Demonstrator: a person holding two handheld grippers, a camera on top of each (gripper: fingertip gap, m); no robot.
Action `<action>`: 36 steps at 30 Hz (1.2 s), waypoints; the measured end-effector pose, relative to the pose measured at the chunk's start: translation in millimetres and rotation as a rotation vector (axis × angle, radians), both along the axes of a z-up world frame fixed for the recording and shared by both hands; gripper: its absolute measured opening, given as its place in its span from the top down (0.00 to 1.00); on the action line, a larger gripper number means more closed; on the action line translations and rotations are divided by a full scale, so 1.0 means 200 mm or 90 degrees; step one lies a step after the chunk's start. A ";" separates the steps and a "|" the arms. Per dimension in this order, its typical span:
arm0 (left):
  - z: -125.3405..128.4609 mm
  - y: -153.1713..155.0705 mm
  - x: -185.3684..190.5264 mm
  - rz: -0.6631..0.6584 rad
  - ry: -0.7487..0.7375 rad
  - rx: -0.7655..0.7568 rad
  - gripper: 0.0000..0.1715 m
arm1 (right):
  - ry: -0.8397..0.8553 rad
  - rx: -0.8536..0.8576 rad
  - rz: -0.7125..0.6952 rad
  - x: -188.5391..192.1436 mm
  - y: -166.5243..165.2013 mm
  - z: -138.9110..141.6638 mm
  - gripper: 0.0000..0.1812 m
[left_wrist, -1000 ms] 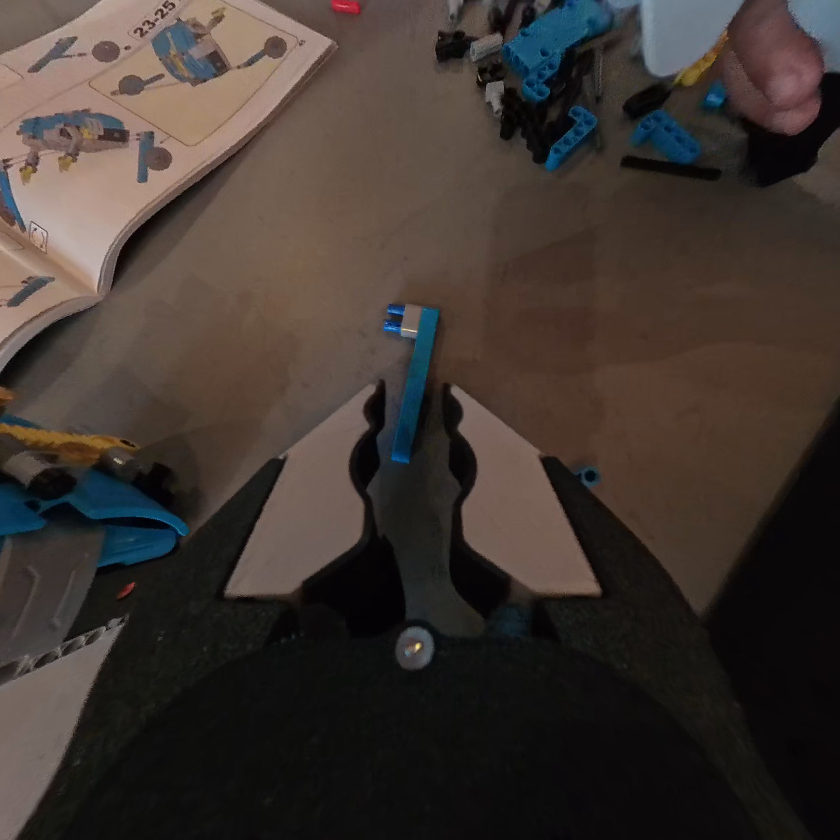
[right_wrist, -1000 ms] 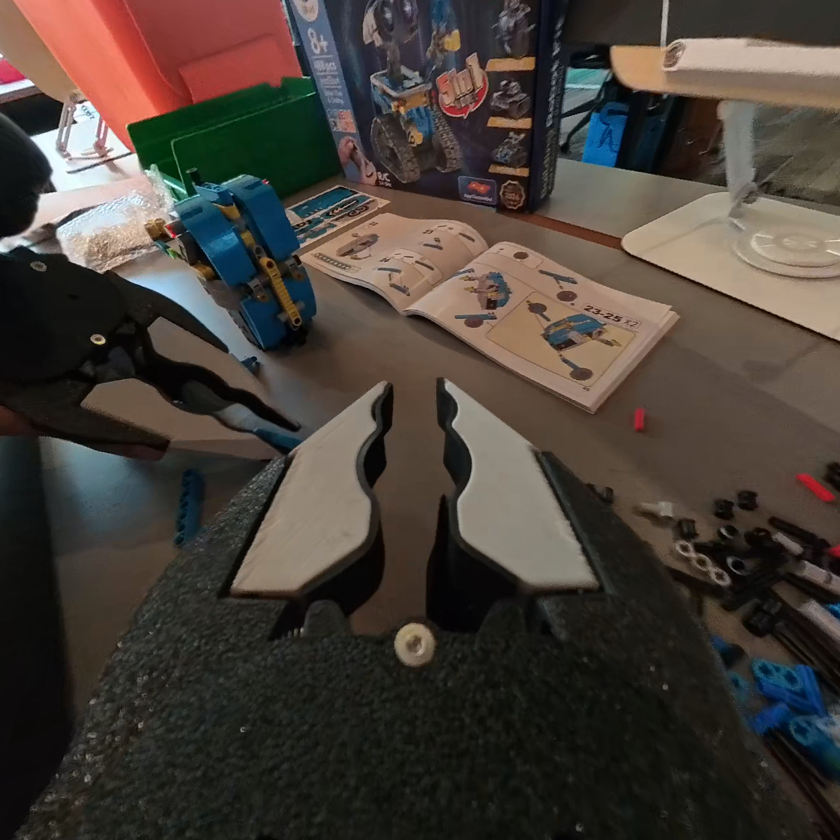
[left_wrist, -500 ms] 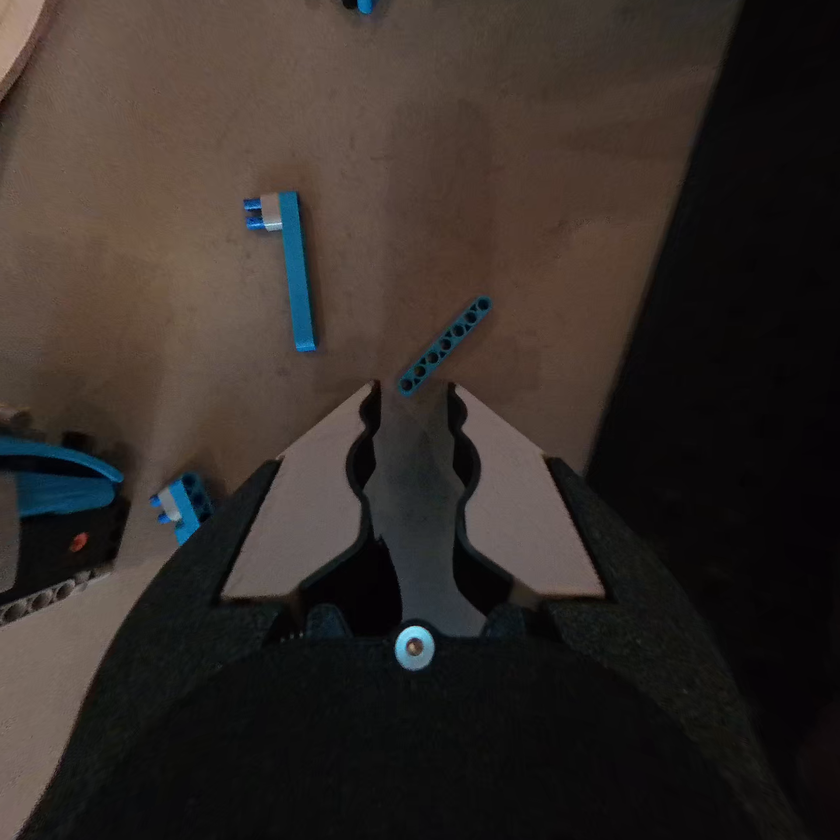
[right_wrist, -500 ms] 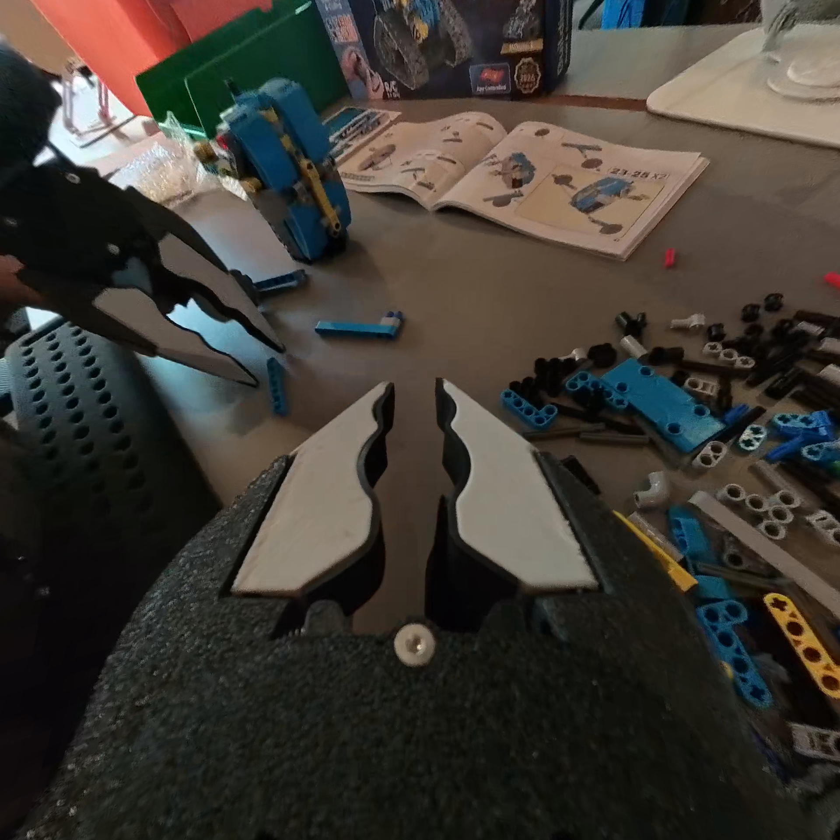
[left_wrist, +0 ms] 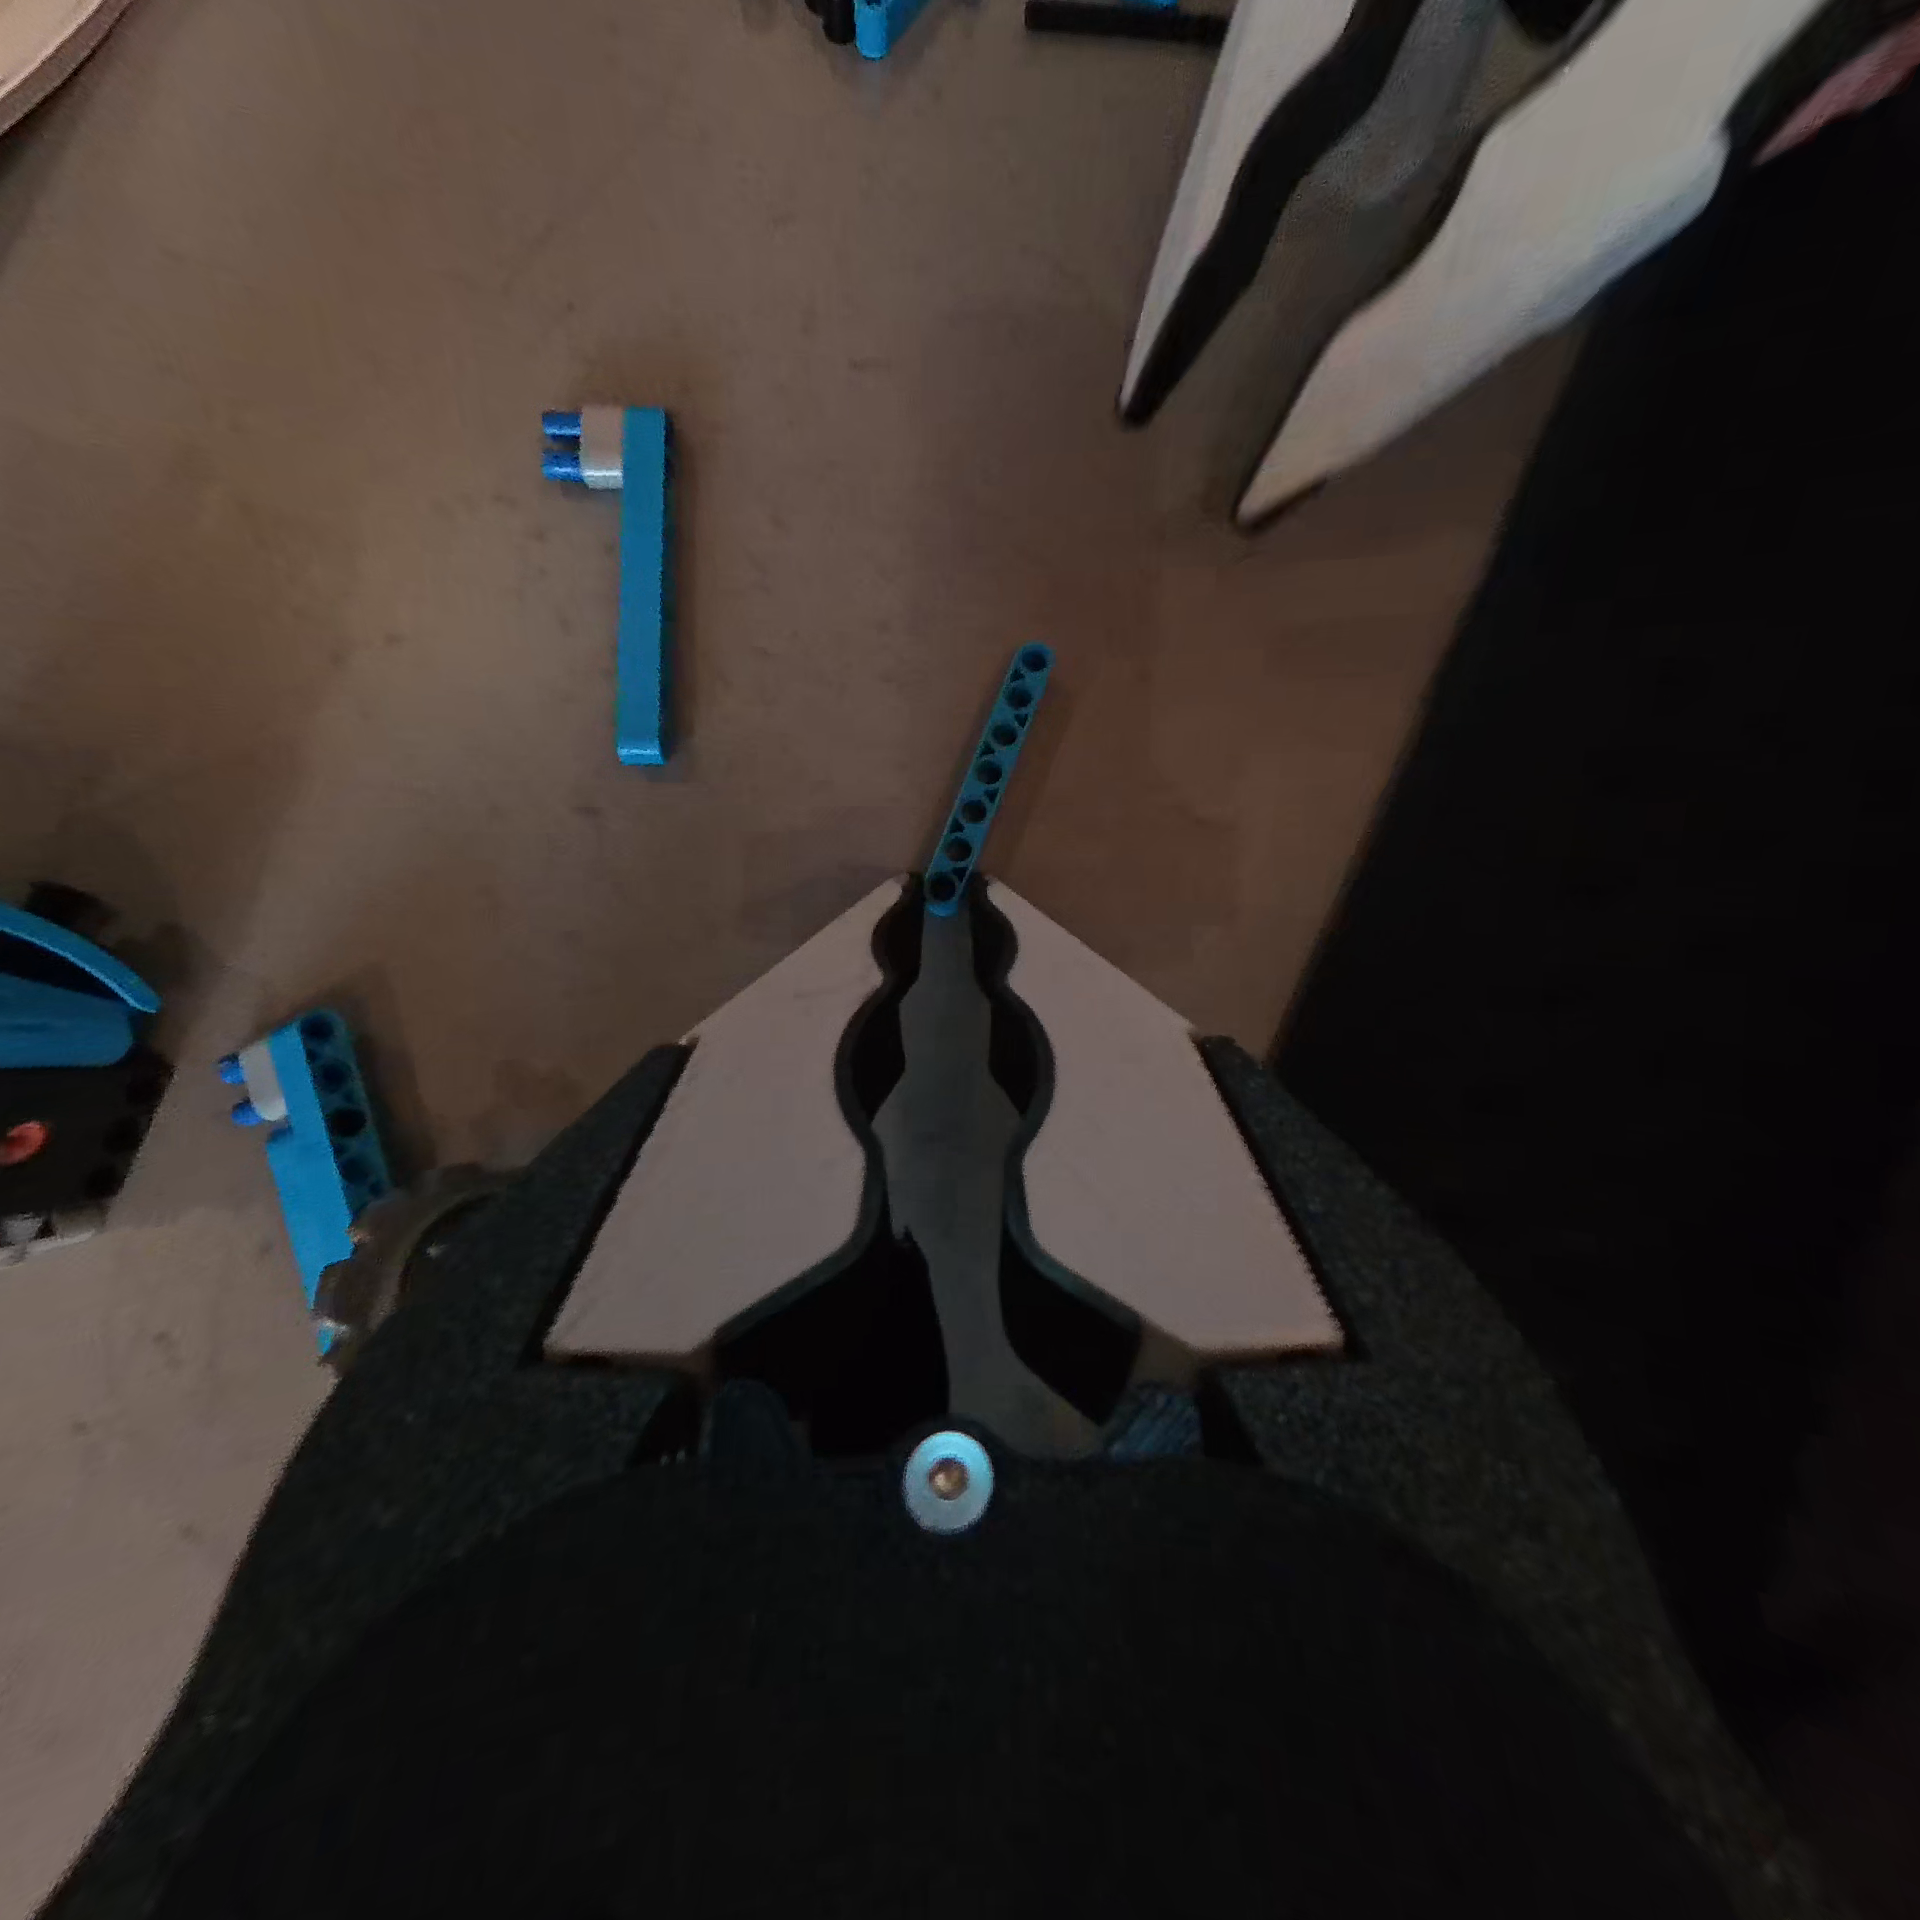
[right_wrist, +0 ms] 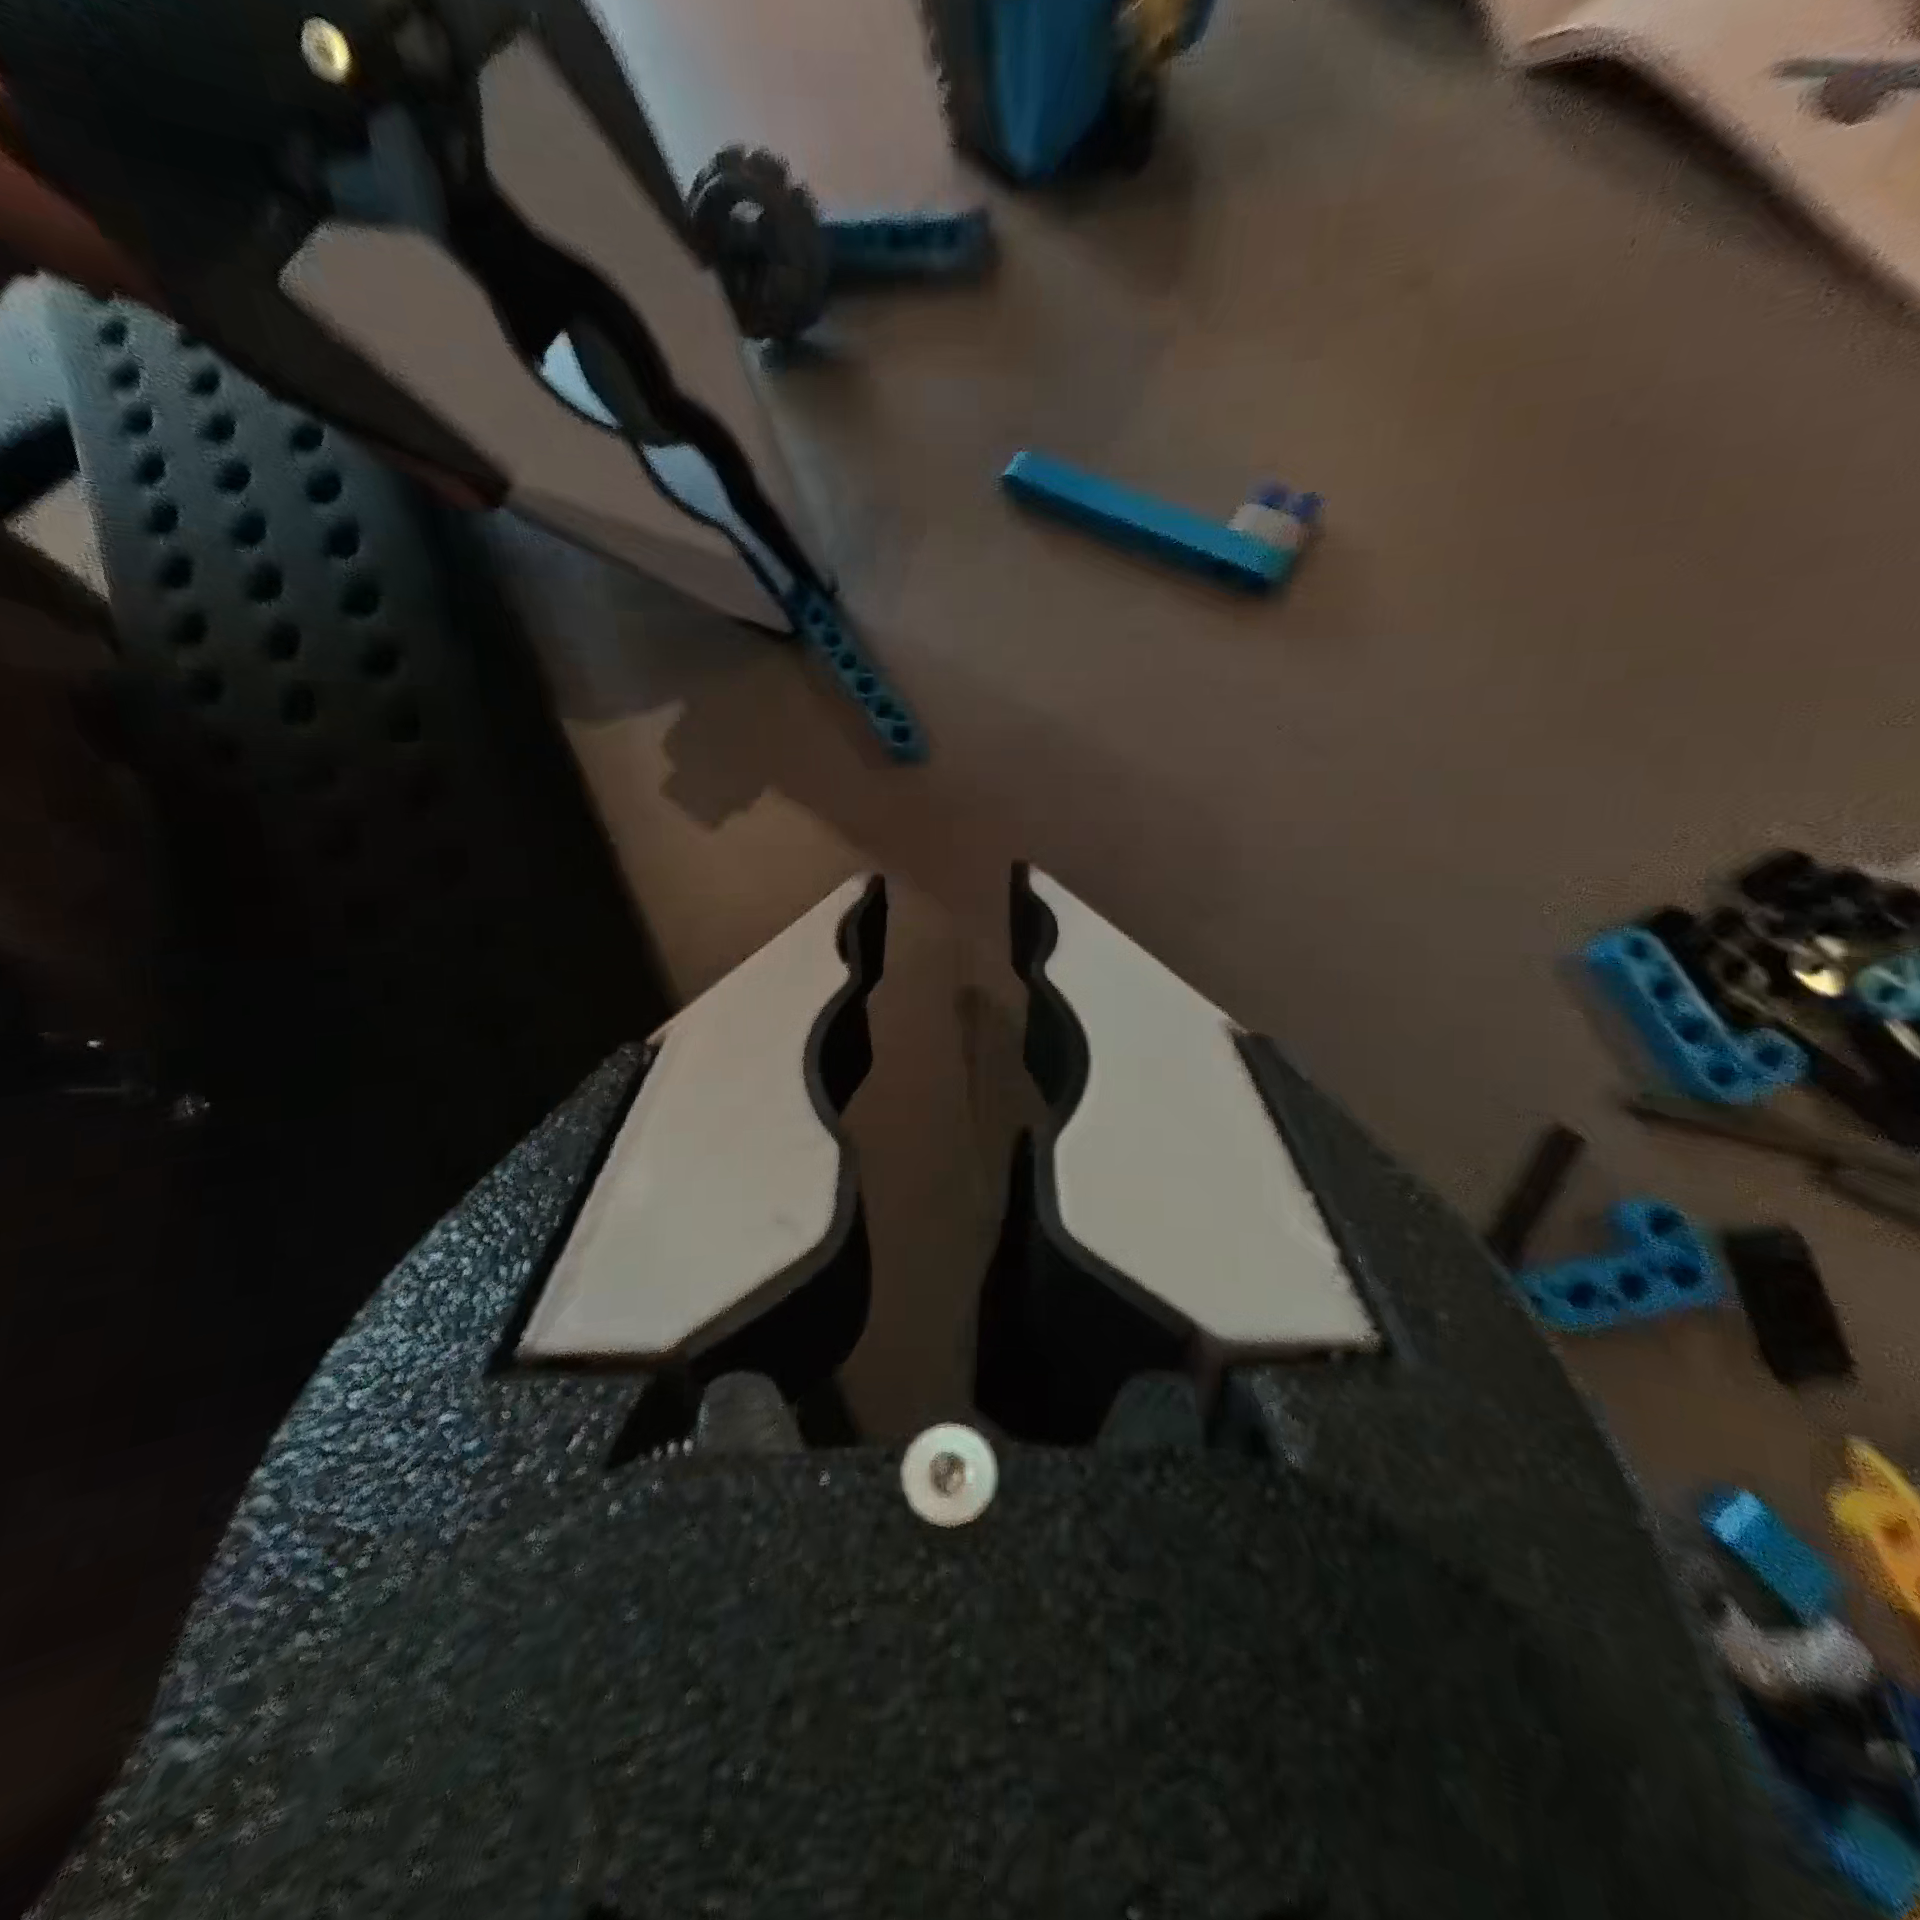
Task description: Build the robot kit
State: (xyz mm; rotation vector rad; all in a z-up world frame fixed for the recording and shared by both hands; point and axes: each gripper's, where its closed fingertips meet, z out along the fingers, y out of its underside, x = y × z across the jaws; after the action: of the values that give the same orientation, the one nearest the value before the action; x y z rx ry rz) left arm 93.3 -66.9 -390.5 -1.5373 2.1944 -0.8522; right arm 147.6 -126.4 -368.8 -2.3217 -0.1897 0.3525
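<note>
A thin blue beam with holes (left_wrist: 992, 774) lies on the brown table near its edge. My left gripper (left_wrist: 943, 896) is shut on the beam's near end, and the beam sticks out ahead of the fingertips. The right wrist view shows the same grip (right_wrist: 802, 608), with the beam (right_wrist: 862, 681) slanting down to the table. My right gripper (right_wrist: 948, 883) is open and empty, low over bare table a short way from the beam's free end. It also shows at the upper right of the left wrist view (left_wrist: 1195, 462).
A longer blue beam with a grey connector and blue pins (left_wrist: 641, 587) lies left of the held beam. A shorter pinned blue beam (left_wrist: 312, 1132) and a blue model (left_wrist: 52, 1018) are at the left. Loose parts (right_wrist: 1714, 1029) lie right. The table edge (left_wrist: 1382, 831) is close. Left tips to right tips: about 9 centimetres.
My left gripper moved up to the thin blue beam and closed on its near end; the beam swung more in line with the fingers. My right gripper dropped lower and came closer.
</note>
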 end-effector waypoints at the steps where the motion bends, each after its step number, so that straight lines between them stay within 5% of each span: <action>1: 0.00 -0.01 0.00 -0.002 -0.004 0.003 0.95 | -0.009 -0.008 0.024 -0.04 0.02 -0.02 0.86; 6: 0.04 -0.03 0.01 -0.019 -0.033 0.019 0.96 | -0.078 -0.040 0.103 -0.13 0.11 -0.11 0.84; 15: 0.04 -0.04 -0.02 -0.016 -0.032 0.018 0.95 | -0.067 -0.005 0.116 -0.16 0.18 -0.11 0.94; 29: 0.04 -0.05 0.00 -0.023 -0.037 0.001 0.95 | -0.024 0.006 0.106 -0.14 0.17 -0.09 0.94; 36: 0.09 0.13 0.14 0.091 -0.076 0.037 0.86 | -0.017 -0.003 0.151 -0.15 0.09 -0.11 0.94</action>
State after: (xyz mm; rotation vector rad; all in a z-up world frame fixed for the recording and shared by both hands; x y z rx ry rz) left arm 121.3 -40.7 -372.6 -1.5530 1.9822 -0.8056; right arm 117.7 -108.3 -390.0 -2.3142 -0.4796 0.4397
